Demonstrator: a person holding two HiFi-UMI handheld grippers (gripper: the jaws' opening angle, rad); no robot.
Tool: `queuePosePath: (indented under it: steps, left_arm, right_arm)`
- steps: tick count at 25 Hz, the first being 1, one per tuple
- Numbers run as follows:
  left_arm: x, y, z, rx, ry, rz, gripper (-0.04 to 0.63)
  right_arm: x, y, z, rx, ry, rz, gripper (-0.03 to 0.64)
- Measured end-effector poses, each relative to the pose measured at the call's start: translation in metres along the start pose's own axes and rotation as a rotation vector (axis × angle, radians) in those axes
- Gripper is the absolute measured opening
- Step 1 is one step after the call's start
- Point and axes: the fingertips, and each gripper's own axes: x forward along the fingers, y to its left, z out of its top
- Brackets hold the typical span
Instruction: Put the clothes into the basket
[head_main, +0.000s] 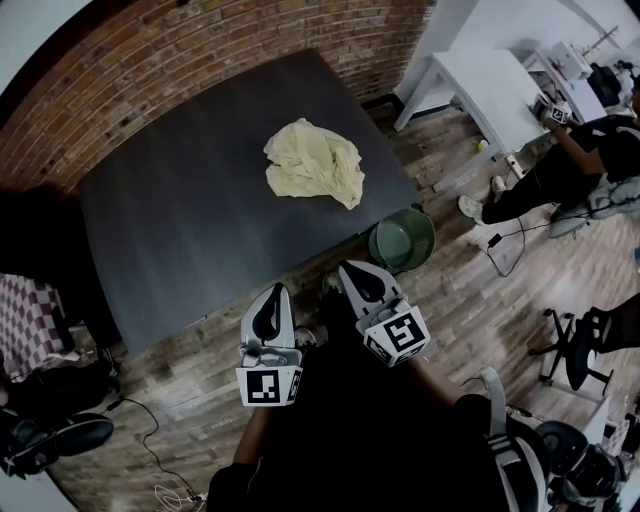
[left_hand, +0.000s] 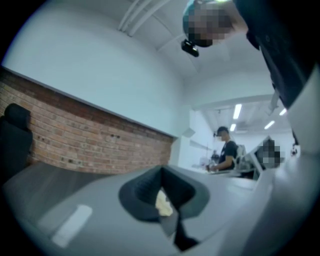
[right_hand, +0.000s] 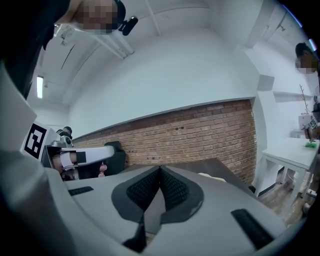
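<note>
both claws shut and empty, short of the table

left gripper (head_main: 276, 289) and right gripper (head_main: 346, 266) have jaws pressed together, nothing between. crumpled pale yellow garment (head_main: 312, 163) lies mid dark table (head_main: 190, 225), well apart from the green basket (head_main: 405, 212) on the floor. risk: pinching one loose fold, so the cloth trails and drapes outside the small basket.

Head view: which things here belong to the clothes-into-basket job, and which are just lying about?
Job: cloth on the dark table; green basket on the floor beside it; left claw and right claw, both shut and empty.
Lying about: white table; chair; person at the right.
</note>
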Motion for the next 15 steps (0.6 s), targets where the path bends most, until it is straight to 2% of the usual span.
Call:
queuePosePath:
  steps: [9,12,15]
  left_arm:
    - [0.097,0.008,0.004,-0.028,0.002,0.047,0.005]
    - [0.116,0.005,0.006,-0.064,-0.011,0.066,0.005]
    - [0.127,0.004,0.006,-0.047,-0.001,0.093,0.005]
  right_arm:
    - [0.054,-0.07,0.019,-0.02,0.03,0.096,0.005]
    - [0.067,-0.087,0.013,-0.032,0.063,0.143,0.006]
    - [0.08,-0.097,0.012,-0.035,0.075,0.176,0.006]
